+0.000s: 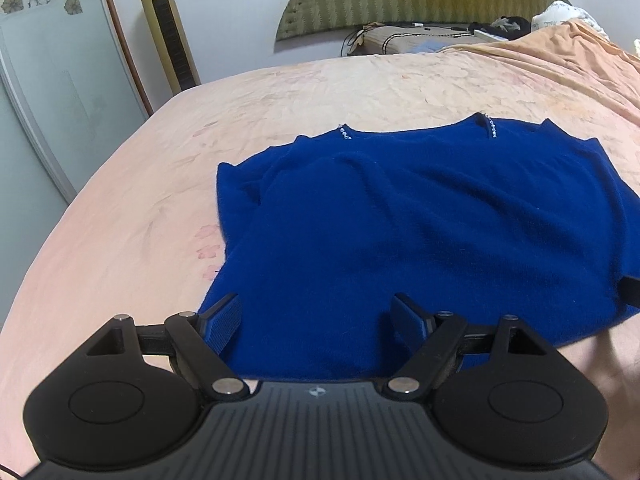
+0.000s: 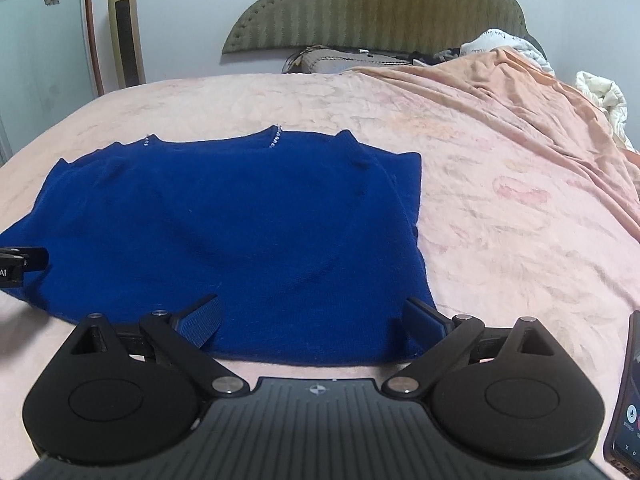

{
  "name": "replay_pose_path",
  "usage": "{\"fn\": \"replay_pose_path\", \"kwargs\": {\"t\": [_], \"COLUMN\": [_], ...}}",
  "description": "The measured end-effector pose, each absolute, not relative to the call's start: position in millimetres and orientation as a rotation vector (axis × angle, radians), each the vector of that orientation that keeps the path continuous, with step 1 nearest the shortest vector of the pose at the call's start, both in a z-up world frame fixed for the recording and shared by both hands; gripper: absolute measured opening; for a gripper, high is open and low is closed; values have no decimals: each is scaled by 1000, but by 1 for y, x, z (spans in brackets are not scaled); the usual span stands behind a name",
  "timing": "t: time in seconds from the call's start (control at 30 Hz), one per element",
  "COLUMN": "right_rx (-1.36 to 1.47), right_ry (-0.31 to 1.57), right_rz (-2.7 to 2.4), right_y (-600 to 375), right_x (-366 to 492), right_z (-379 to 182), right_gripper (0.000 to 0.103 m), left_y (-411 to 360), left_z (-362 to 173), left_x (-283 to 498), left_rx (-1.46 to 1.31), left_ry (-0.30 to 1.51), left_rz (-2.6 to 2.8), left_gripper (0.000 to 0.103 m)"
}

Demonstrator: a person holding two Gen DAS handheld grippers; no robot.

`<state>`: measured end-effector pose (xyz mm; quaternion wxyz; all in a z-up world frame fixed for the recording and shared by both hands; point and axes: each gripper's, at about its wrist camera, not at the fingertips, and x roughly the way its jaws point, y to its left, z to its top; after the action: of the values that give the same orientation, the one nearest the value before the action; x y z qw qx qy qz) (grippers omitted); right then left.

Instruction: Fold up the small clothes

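A royal-blue knit sweater point(image 1: 420, 216) point(image 2: 224, 216) lies flat on the pink bed sheet point(image 1: 120, 220), neckline away from me, with small rhinestone trims point(image 1: 491, 127) at the collar. Both side parts look folded inward. My left gripper point(image 1: 316, 308) hovers over the near left hem, jaws wide, open, blue fabric showing between the fingers but not pinched. My right gripper point(image 2: 312, 308) stands open the same way over the near right hem corner. Each gripper's tip shows at the edge of the other view: the left gripper point(image 2: 22, 264) and the right gripper point(image 1: 631, 290).
A phone point(image 2: 626, 400) lies on the sheet at the near right. A rumpled orange blanket point(image 2: 520, 92) and white bedding point(image 2: 600, 92) pile up at the far right. Pillow and cables point(image 1: 404, 36) sit by the green headboard point(image 2: 372, 4). A gold tower fan point(image 1: 168, 28) stands left of the bed.
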<state>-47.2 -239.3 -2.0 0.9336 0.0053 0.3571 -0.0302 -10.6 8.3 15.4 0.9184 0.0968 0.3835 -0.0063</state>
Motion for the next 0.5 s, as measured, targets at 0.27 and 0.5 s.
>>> {"fn": "replay_pose_path", "kwargs": {"t": [0.27,0.5], "right_rx": [-22,-234], "right_ry": [686,648], "right_rz": [58,243], "right_y": [-202,-125], "right_x": [-53,-55], "right_z": [14,13], "right_gripper": [98,97], "left_y": [27,87], "left_z": [27,36], "left_x": [4,61], "left_rx": [215,103], "left_ry": [748,780], "left_rz": [-9,-9], "left_gripper": [82,82]}}
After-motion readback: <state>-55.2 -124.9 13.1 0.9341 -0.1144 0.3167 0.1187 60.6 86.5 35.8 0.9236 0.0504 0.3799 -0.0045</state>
